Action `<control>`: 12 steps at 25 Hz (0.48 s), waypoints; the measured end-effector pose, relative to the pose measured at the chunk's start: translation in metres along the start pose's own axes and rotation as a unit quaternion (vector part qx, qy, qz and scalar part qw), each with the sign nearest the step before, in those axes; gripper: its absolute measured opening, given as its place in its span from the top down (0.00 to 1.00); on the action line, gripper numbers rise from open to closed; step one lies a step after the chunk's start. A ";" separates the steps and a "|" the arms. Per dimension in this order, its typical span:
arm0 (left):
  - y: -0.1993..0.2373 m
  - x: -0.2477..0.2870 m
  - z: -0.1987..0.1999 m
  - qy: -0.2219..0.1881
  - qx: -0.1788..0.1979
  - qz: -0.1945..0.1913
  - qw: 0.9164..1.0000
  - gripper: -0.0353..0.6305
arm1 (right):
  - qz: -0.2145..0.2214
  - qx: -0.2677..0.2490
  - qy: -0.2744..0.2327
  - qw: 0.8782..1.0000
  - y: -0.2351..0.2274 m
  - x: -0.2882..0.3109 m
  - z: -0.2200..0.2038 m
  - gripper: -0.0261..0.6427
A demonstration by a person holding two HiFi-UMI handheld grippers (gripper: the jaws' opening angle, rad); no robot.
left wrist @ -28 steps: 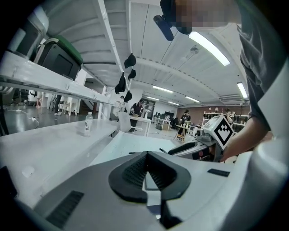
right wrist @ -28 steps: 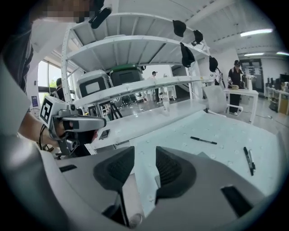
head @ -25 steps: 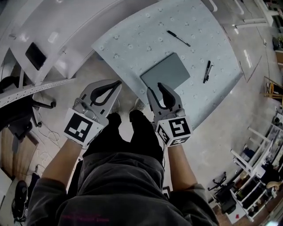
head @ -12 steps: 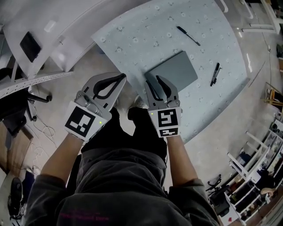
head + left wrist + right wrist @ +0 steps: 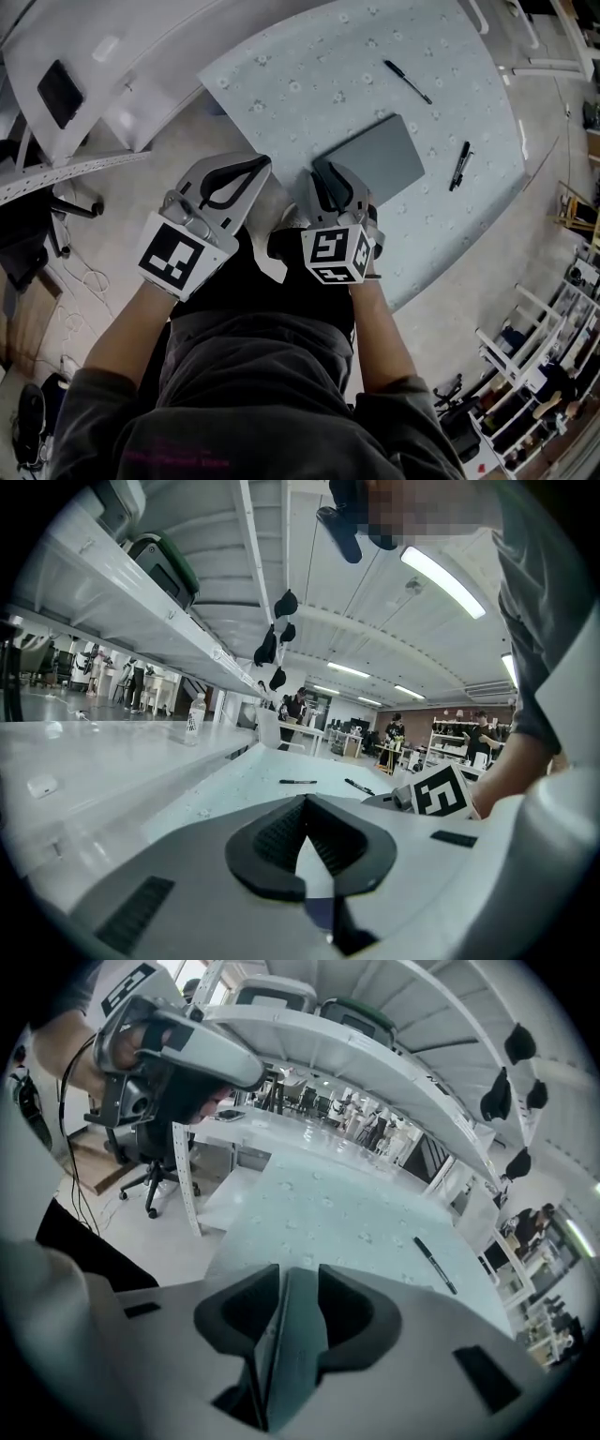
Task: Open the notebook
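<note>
A closed grey notebook (image 5: 375,157) lies near the front edge of the table (image 5: 309,66), which has a pale blue flowered cloth. My right gripper (image 5: 328,176) is at the notebook's near left corner, rolled onto its side. In the right gripper view the notebook's edge (image 5: 295,1335) sits between the two black pads, and the right gripper (image 5: 298,1274) is shut on it. I cannot tell whether it holds only the cover. My left gripper (image 5: 251,171) hangs off the table's front edge, over the floor, shut and empty, its tips meeting in its own view (image 5: 302,803).
Two black pens lie on the cloth, one pen (image 5: 407,82) beyond the notebook and a second pen (image 5: 458,165) to its right. White shelving (image 5: 112,56) with a black device (image 5: 59,94) stands to the left. My legs are below the grippers.
My right gripper has moved forward onto the notebook's near corner and rolled, so its marker cube now faces up. The left gripper has hardly moved.
</note>
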State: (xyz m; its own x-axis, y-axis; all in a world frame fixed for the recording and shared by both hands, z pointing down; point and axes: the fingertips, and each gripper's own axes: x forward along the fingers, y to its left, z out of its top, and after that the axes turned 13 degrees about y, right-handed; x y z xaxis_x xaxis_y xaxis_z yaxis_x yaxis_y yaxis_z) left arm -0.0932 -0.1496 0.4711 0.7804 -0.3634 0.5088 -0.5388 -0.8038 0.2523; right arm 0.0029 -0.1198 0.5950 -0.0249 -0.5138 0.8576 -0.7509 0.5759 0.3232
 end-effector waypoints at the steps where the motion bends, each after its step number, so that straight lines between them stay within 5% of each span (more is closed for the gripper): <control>1: 0.001 0.000 -0.002 -0.001 0.001 -0.001 1.000 0.95 | -0.004 -0.004 0.002 1.000 0.001 0.002 -0.001 0.77; 12: 0.010 -0.001 -0.012 0.000 0.001 -0.005 1.000 0.95 | -0.032 -0.019 0.009 0.999 -0.001 0.012 -0.003 0.77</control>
State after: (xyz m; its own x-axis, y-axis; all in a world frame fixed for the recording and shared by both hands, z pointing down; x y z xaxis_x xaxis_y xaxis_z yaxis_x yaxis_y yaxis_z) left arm -0.1035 -0.1520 0.4831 0.7859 -0.3551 0.5062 -0.5303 -0.8081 0.2564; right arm 0.0052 -0.1246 0.6061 0.0339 -0.5392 0.8415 -0.7245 0.5667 0.3923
